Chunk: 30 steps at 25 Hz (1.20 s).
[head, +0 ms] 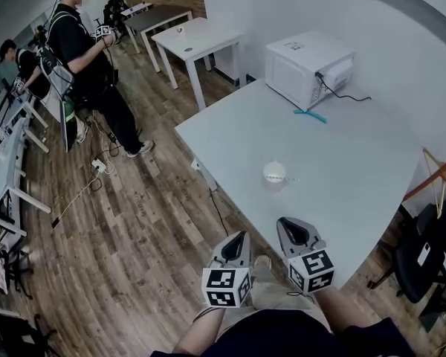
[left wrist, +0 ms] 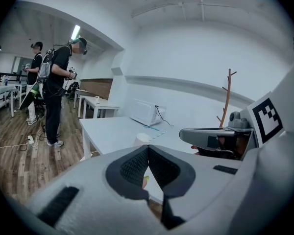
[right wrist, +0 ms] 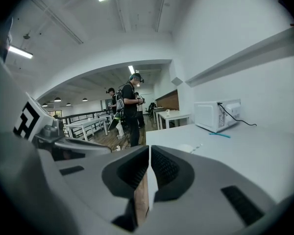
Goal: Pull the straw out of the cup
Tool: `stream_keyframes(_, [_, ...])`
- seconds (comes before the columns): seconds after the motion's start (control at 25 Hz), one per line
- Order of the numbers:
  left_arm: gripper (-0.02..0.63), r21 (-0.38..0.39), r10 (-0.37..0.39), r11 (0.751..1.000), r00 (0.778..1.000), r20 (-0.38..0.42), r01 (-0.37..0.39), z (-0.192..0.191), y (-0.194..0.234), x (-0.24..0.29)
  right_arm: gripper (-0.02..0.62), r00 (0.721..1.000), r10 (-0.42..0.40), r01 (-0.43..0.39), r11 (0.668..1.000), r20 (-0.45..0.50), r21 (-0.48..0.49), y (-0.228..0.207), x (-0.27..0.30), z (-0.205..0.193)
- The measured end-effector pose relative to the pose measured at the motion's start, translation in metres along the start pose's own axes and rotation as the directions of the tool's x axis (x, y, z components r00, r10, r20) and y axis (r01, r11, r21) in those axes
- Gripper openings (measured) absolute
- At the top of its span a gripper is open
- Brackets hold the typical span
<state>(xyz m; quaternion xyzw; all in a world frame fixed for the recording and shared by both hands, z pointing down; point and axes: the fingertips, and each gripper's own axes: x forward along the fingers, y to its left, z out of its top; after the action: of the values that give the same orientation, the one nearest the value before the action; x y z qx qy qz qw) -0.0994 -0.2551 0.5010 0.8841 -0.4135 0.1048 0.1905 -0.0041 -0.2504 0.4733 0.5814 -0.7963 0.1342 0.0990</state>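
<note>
A small white cup [head: 273, 173] stands on the white table [head: 357, 169], toward its near left edge, with a thin straw [head: 288, 178] leaning out to the right. Both grippers hover side by side short of the table's near edge, well apart from the cup. The left gripper [head: 241, 236] has its jaws together on nothing, and so does the right gripper [head: 285, 223]. In the left gripper view the cup [left wrist: 142, 139] and straw [left wrist: 157, 134] show just past the shut left gripper [left wrist: 148, 149]. In the right gripper view the cup [right wrist: 185, 148] lies beyond the shut right gripper [right wrist: 150, 150].
A white microwave [head: 306, 67] sits at the table's far end with a teal tool [head: 311, 115] in front of it. A person [head: 85, 47] stands on the wooden floor at far left near smaller white tables [head: 197, 39]. A black chair [head: 424, 259] is at the right.
</note>
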Motion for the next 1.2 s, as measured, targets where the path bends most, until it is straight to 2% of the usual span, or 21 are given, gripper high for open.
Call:
stream_keyframes(0.52, [0.017, -0.006, -0.066, 0.998, 0.996, -0.058, 0.065, 0.003, 0.014, 0.073, 0.034, 0.994, -0.071, 0.076, 0.996, -0.089, 0.052, -0.063, 0.052, -0.022])
stream_keyframes(0.56, [0.017, -0.004, -0.069, 0.998, 0.996, -0.063, 0.069, 0.004, 0.015, 0.079, 0.048, 0.993, -0.075, 0.081, 0.995, -0.095, 0.057, -0.068, 0.056, -0.024])
stream_keyframes(0.64, [0.017, 0.001, -0.077, 0.997, 0.994, -0.071, 0.077, 0.005, 0.016, 0.089, 0.137, 0.990, -0.087, 0.094, 0.993, -0.109, 0.065, -0.078, 0.064, -0.027])
stream_keyframes(1.2, [0.017, -0.006, -0.098, 0.995, 0.988, -0.119, 0.098, 0.004, 0.028, 0.142, 0.140, 0.974, -0.119, 0.143, 0.983, -0.193, 0.115, -0.124, 0.107, -0.055])
